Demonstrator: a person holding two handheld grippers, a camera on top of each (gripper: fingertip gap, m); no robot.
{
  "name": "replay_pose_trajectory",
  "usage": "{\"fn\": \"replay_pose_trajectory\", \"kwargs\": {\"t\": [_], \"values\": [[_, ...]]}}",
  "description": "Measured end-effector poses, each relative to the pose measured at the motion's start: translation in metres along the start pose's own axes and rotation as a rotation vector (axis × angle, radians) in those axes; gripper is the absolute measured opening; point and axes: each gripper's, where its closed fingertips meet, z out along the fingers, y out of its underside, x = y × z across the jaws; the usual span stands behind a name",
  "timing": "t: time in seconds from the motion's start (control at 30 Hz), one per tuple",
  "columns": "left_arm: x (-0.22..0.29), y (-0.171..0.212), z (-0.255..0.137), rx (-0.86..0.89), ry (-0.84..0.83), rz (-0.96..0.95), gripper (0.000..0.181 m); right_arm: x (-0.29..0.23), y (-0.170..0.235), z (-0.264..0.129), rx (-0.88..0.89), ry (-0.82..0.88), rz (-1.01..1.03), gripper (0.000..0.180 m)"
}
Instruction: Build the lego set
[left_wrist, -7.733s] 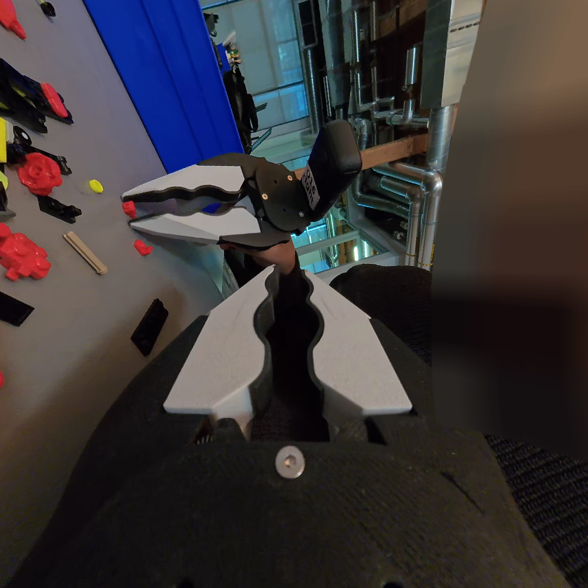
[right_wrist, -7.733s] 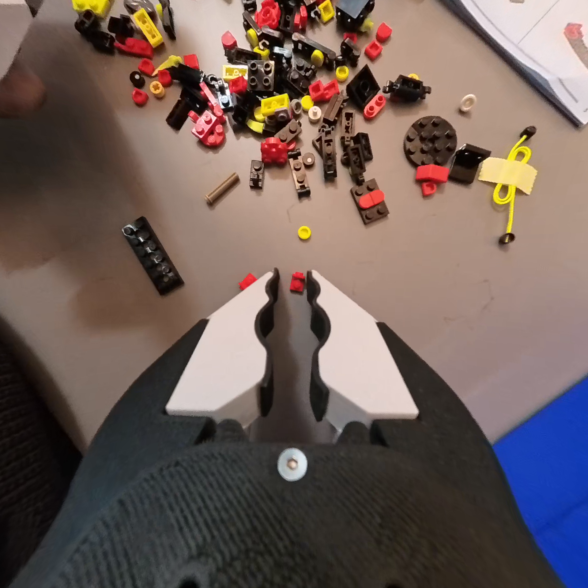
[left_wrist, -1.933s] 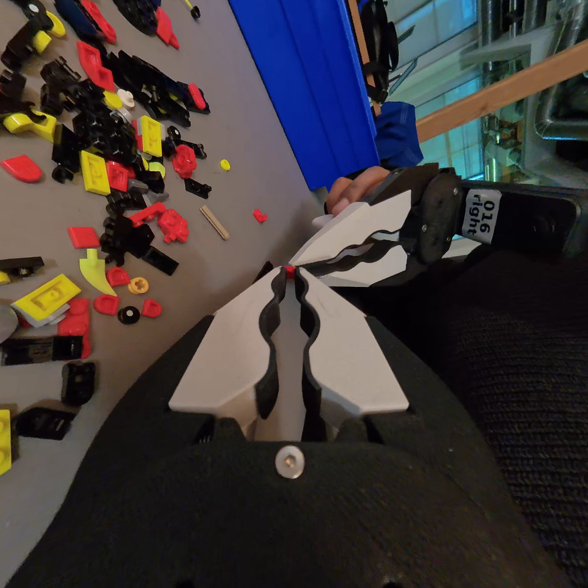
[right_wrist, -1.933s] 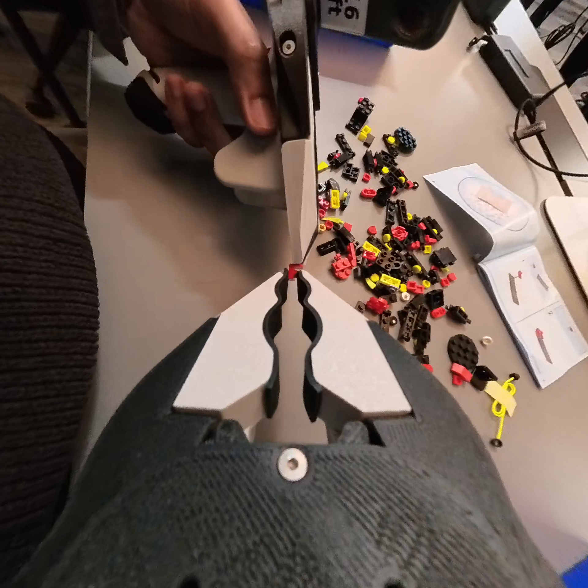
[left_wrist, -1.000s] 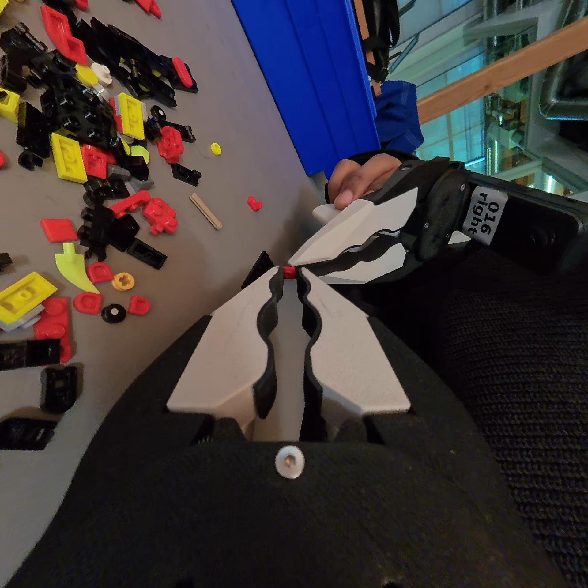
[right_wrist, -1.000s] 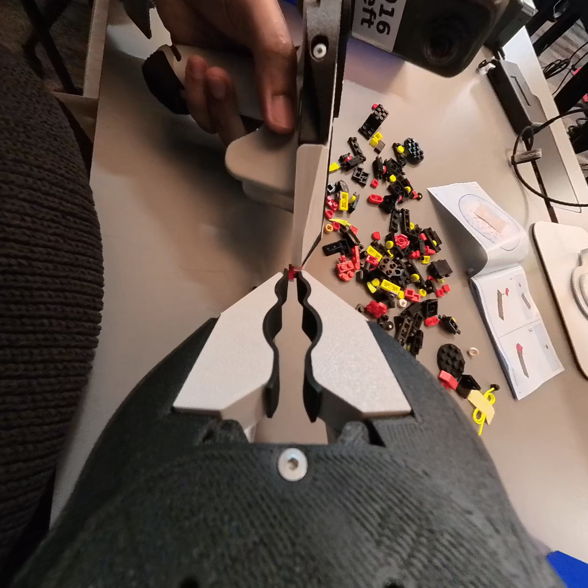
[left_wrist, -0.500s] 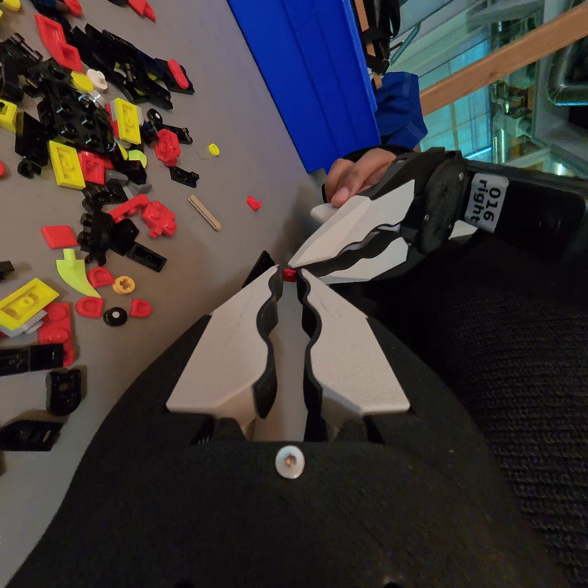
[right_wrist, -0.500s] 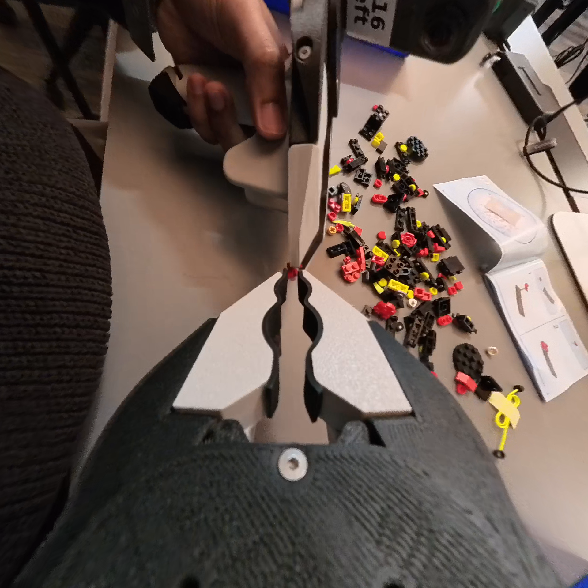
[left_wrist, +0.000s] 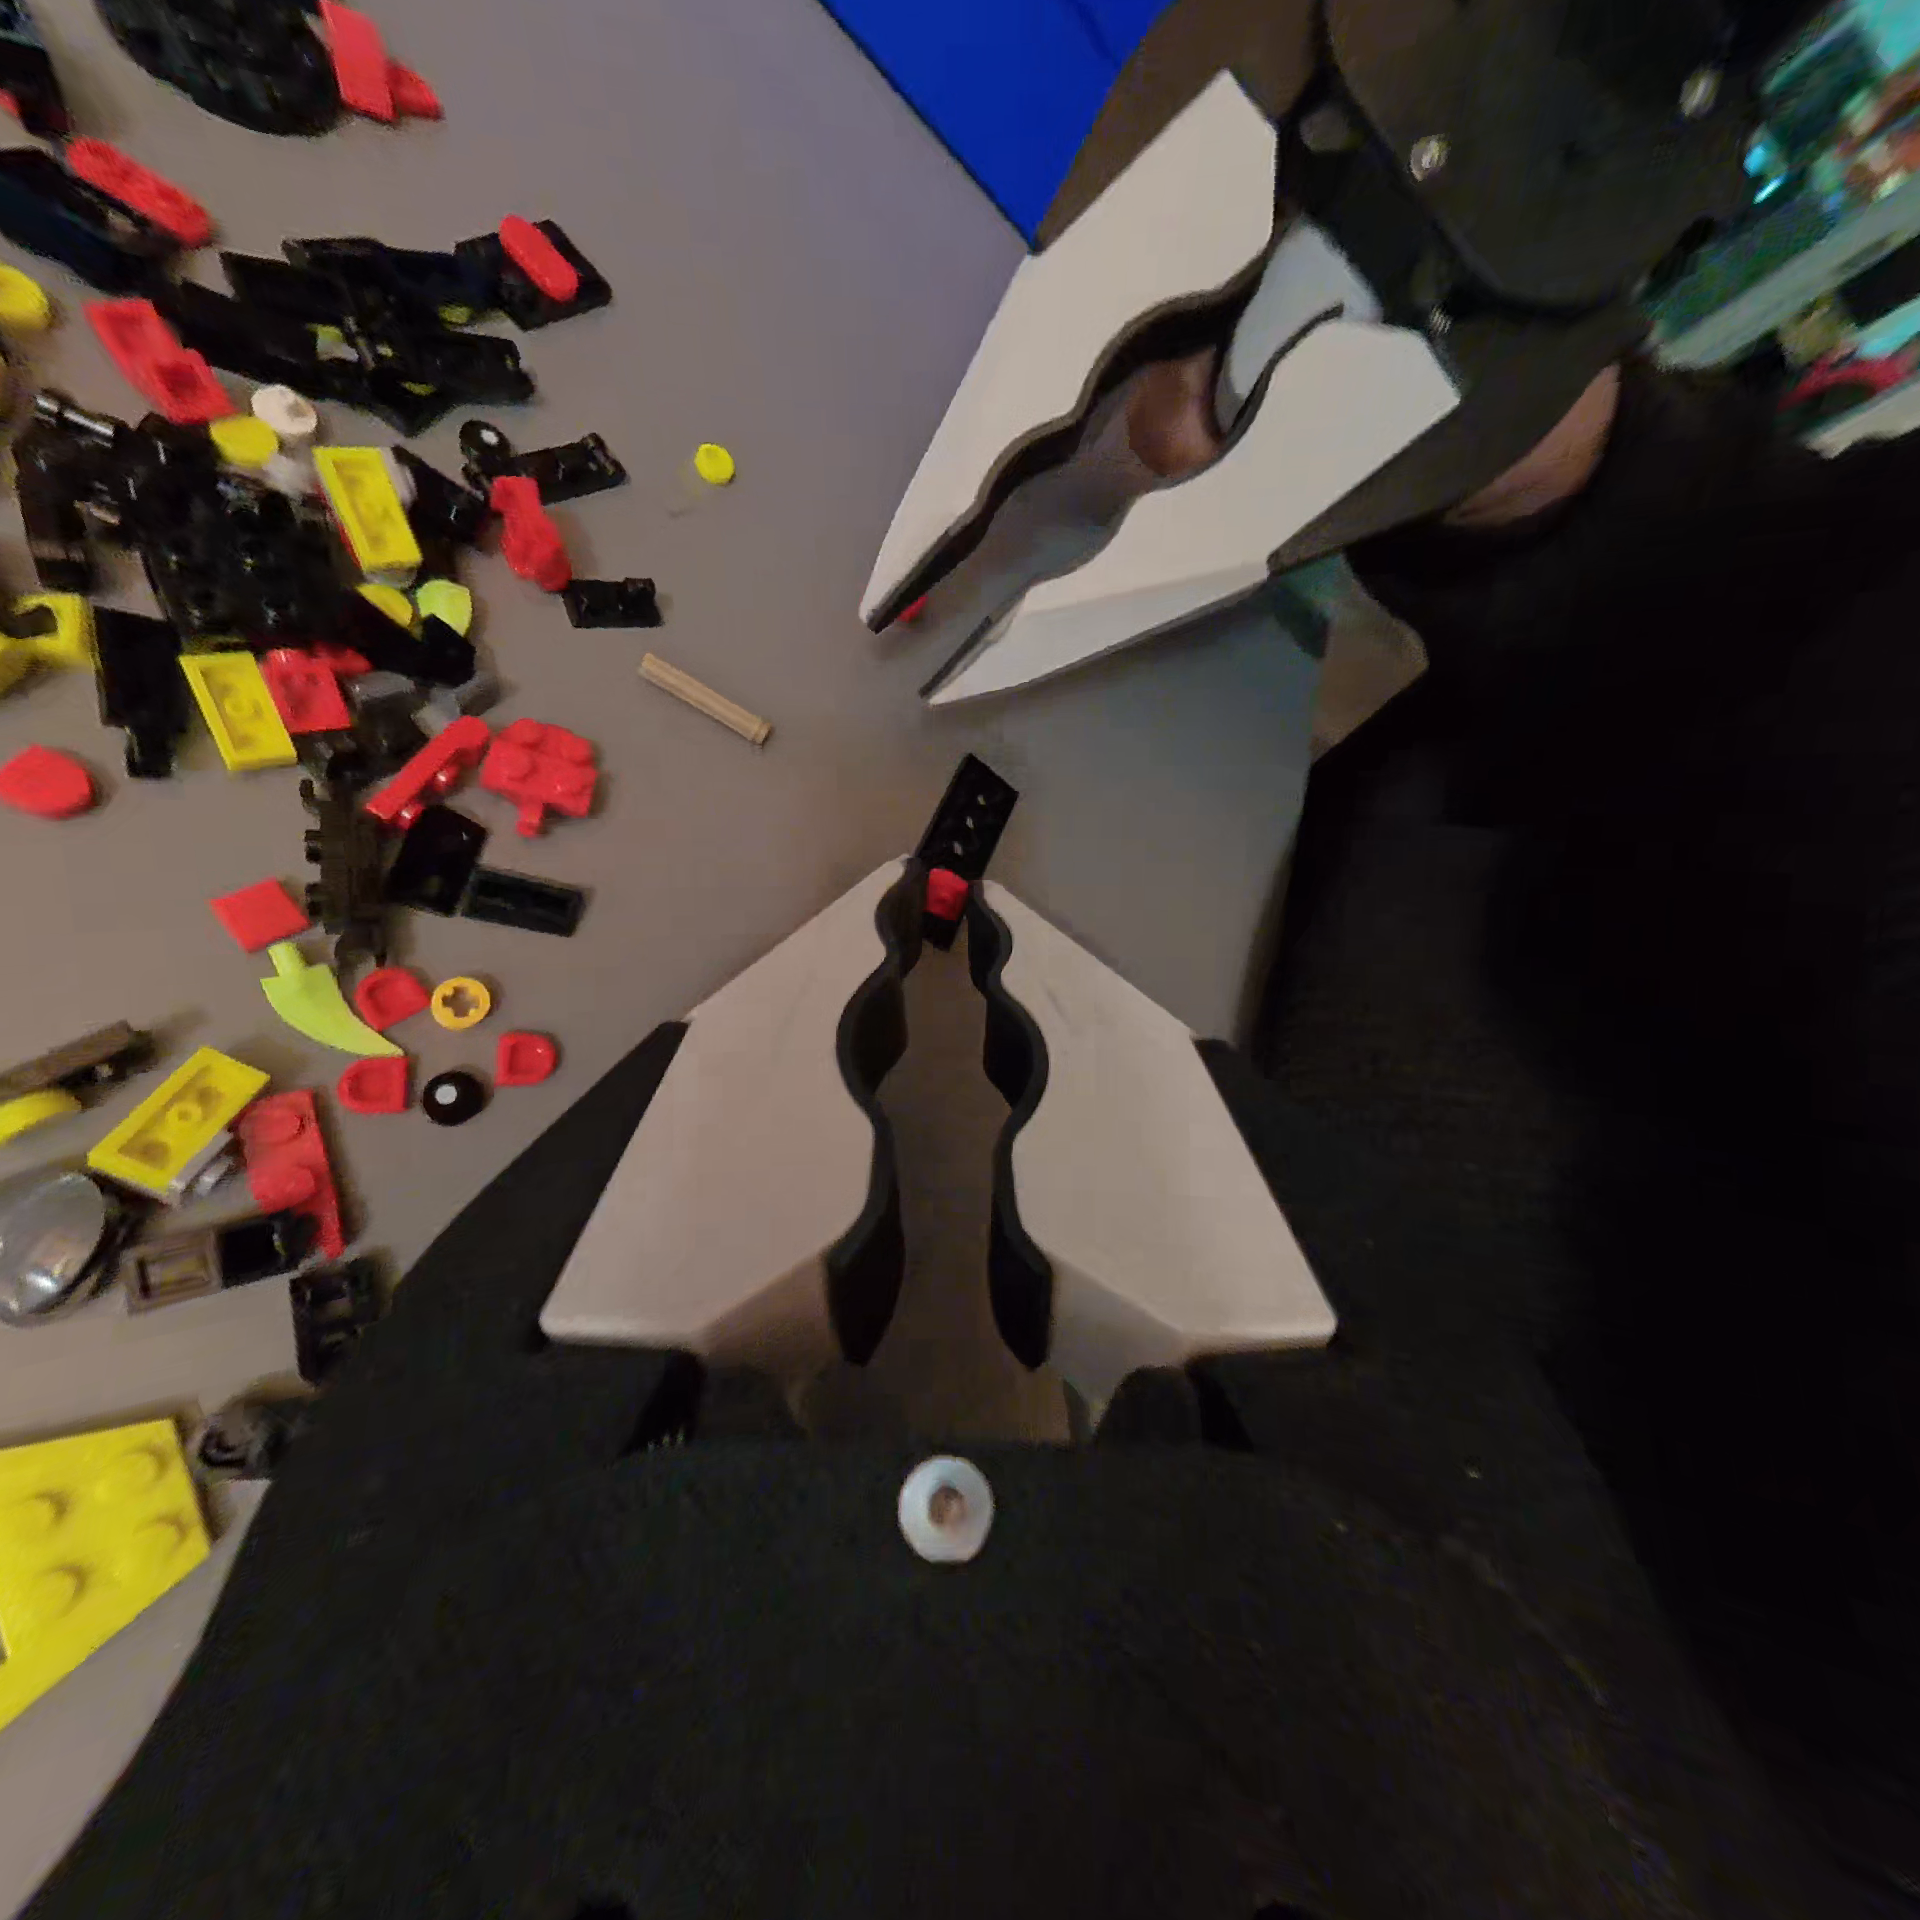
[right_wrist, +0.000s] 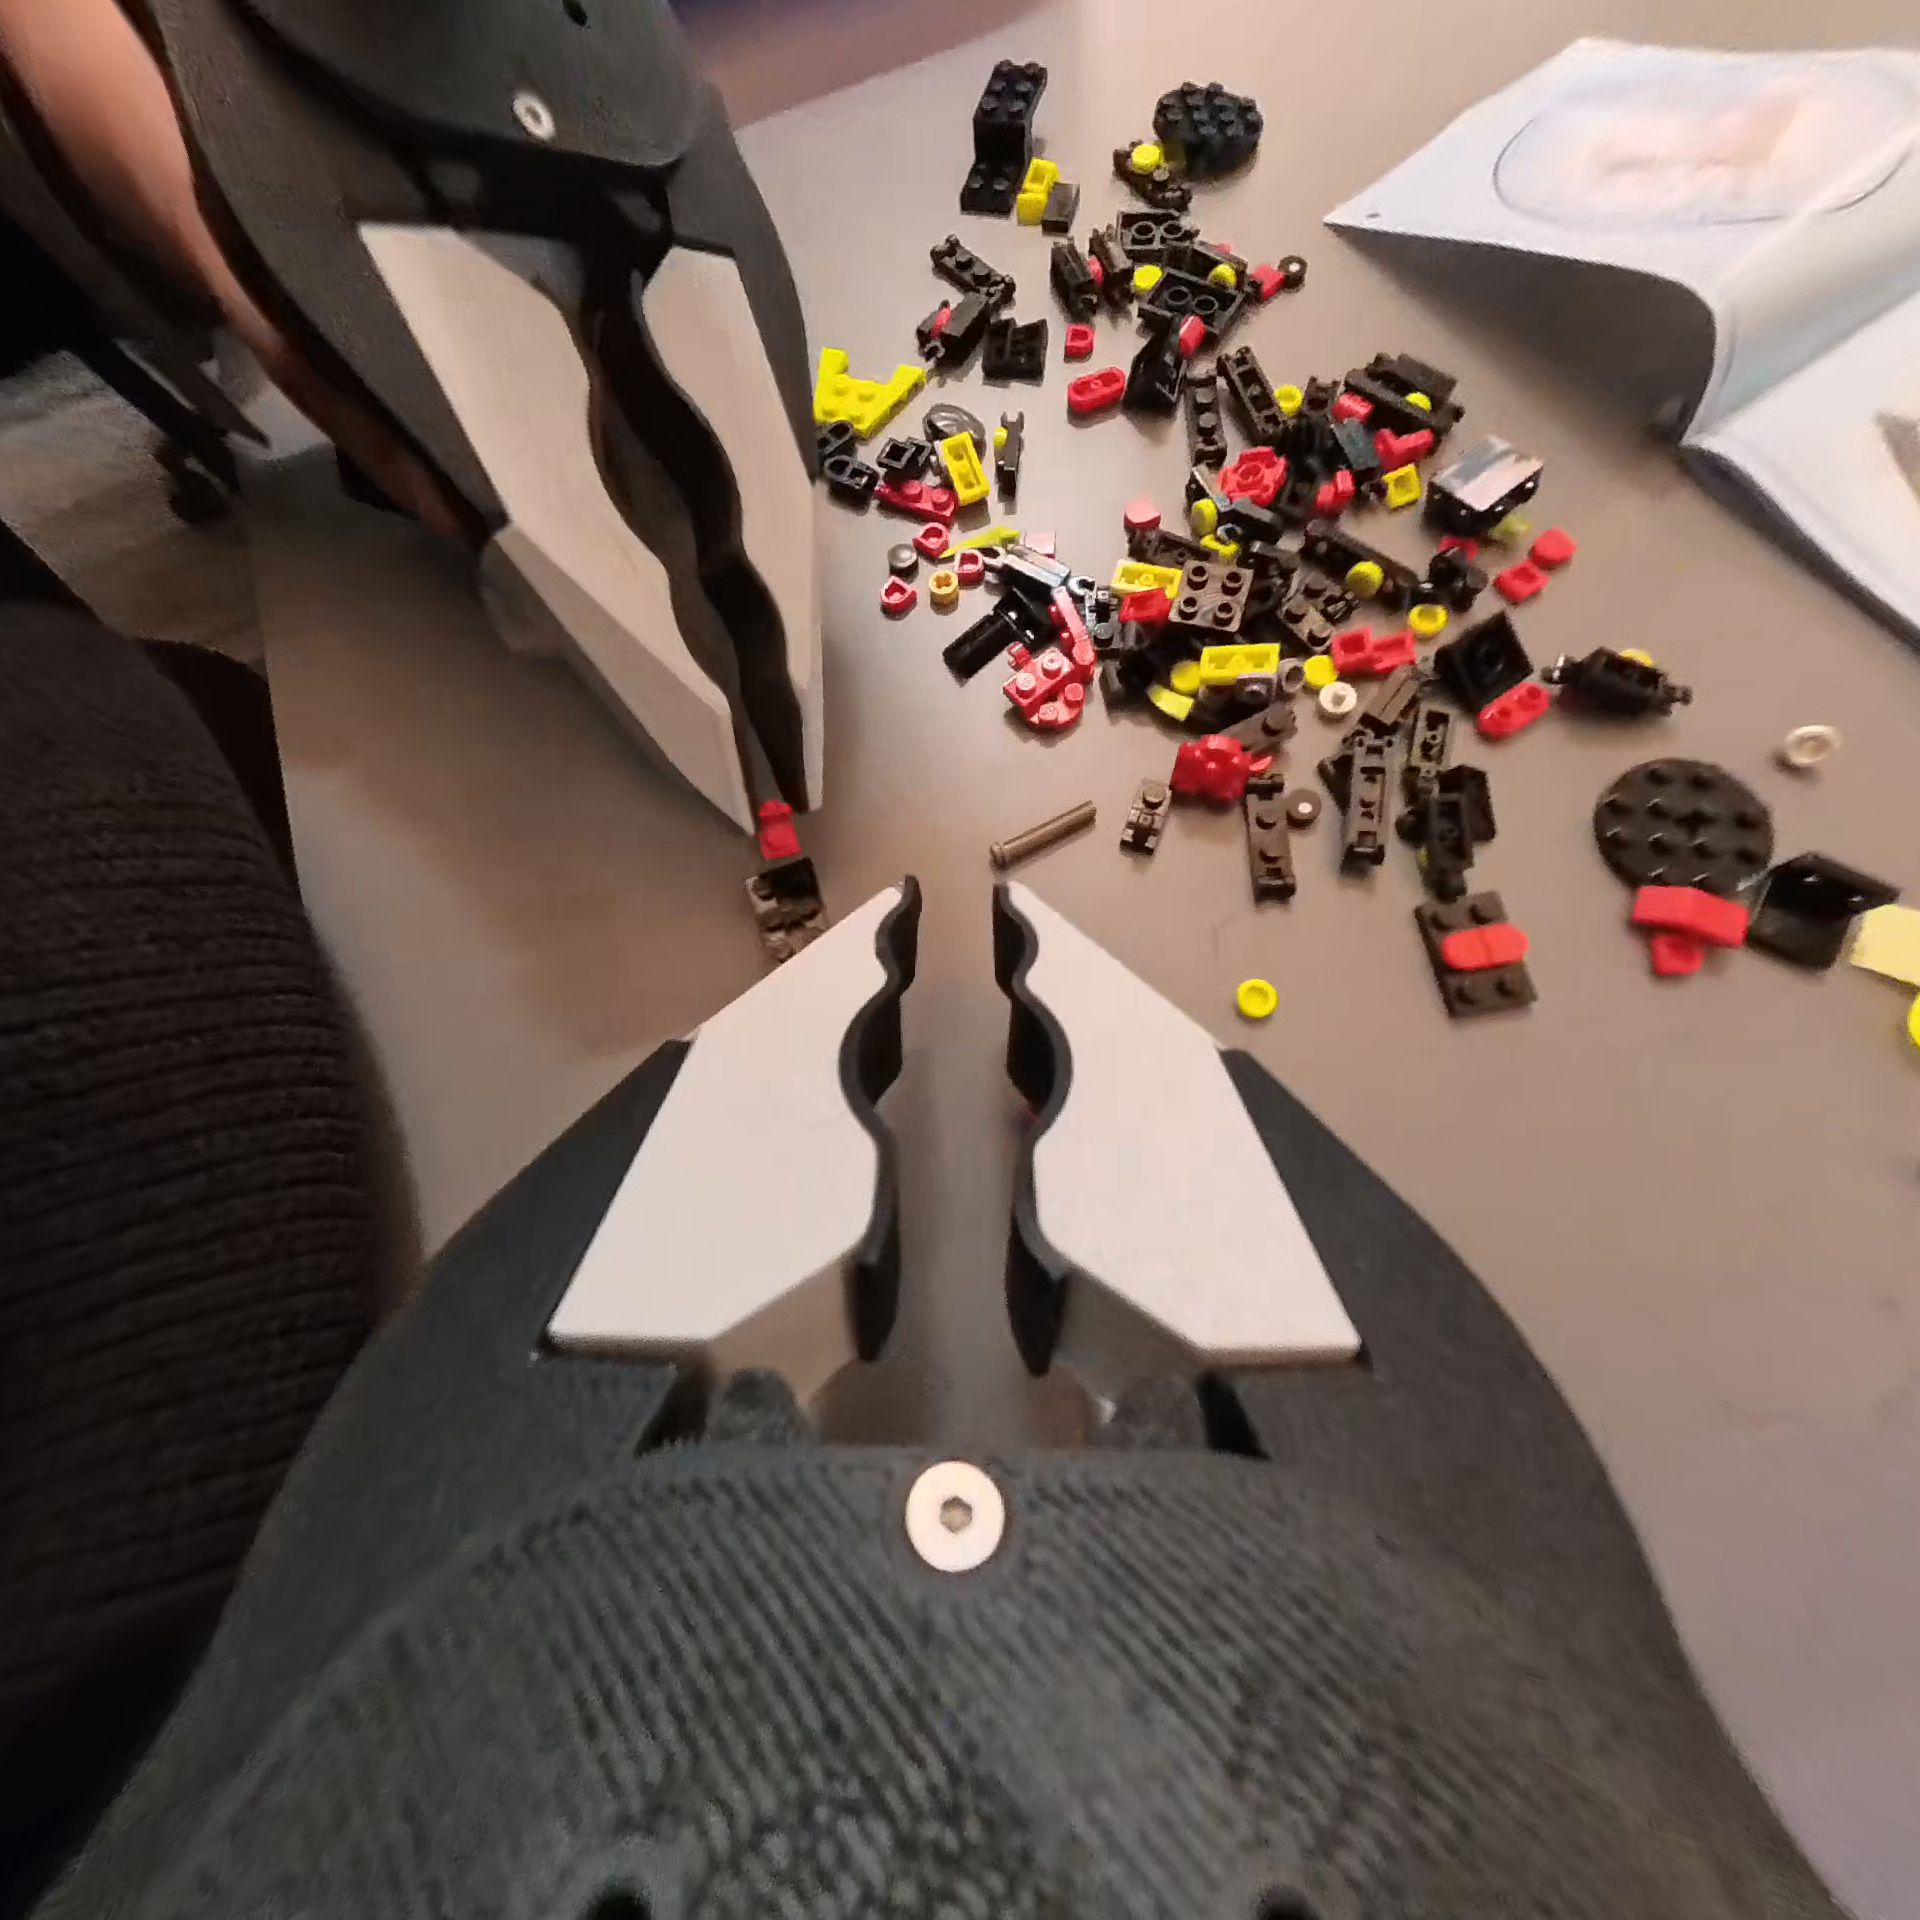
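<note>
My left gripper (left_wrist: 940, 883) is shut on a small red brick (left_wrist: 945, 896). It holds the brick right at the near end of a long black plate (left_wrist: 977, 816) that lies on the grey table. In the right wrist view the left gripper (right_wrist: 774, 816) comes down from the upper left, with the red brick (right_wrist: 774, 823) just above the black plate (right_wrist: 784, 899); I cannot tell if they touch. My right gripper (right_wrist: 956, 904) is open and empty, just right of the plate. It also shows in the left wrist view (left_wrist: 902, 657), jaws apart.
A pile of loose black, red and yellow pieces (right_wrist: 1247, 540) spreads over the table (right_wrist: 1455, 1195). A tan pin (right_wrist: 1042, 831) and a yellow stud (right_wrist: 1255, 997) lie near my right gripper. An open booklet (right_wrist: 1683, 208) lies far right. A dark sleeve (right_wrist: 156, 1039) is at left. Spacing between my two grippers at the tips: around 4 cm. The yellow stud (right_wrist: 1255, 997) is about 6 cm from my right fingertips. Seen from the left wrist view (left_wrist: 719, 461) as well.
Both grippers held the red brick tip to tip in the air. The right gripper has let go, opened and drawn back. The left has brought the brick down to the black plate.
</note>
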Motion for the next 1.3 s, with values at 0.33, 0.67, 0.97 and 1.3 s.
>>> {"fn": "replay_pose_trajectory", "kwargs": {"t": [0.33,0.67,0.97,1.3], "values": [[-0.005,0.002,0.004,-0.017,-0.037,0.073,0.006,-0.003,0.003,0.001,-0.002,-0.042,0.053,0.010],[-0.003,0.009,0.010,-0.053,-0.019,0.074,0.006,-0.005,0.003,0.002,-0.001,-0.068,0.069,0.009],[-0.003,0.010,0.011,-0.060,-0.024,0.072,0.004,-0.024,0.006,0.008,-0.035,-0.127,0.000,0.002],[-0.003,0.012,0.012,-0.072,-0.031,0.092,0.006,-0.031,0.008,0.017,-0.065,-0.132,-0.002,0.005]]}}
